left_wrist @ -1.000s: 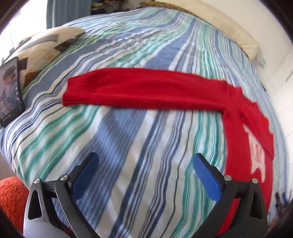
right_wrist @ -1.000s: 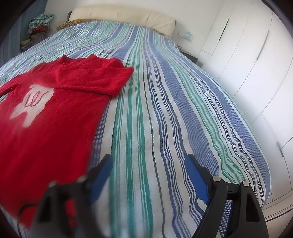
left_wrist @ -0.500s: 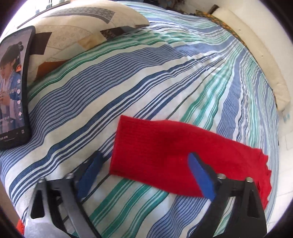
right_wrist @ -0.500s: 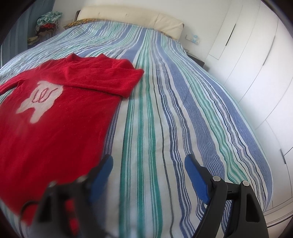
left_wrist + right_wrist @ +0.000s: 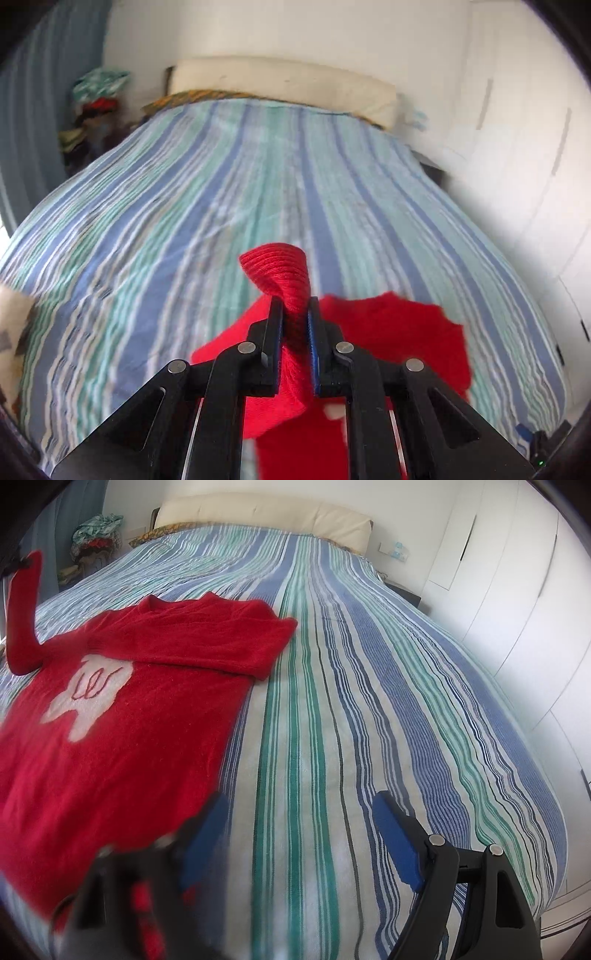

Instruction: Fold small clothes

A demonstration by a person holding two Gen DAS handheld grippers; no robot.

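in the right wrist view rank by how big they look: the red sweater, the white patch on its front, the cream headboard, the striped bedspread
1. Striped bedspread, fills most of the view.
2. Red sweater.
3. Cream headboard, though it is farthest from the camera, so its true size is unsure.
4. White patch.

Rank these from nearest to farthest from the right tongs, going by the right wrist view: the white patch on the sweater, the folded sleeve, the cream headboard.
1. White patch on the sweater, left of the right tongs.
2. Folded sleeve, lying across the chest, farther up the bed.
3. Cream headboard, at the far end of the bed.
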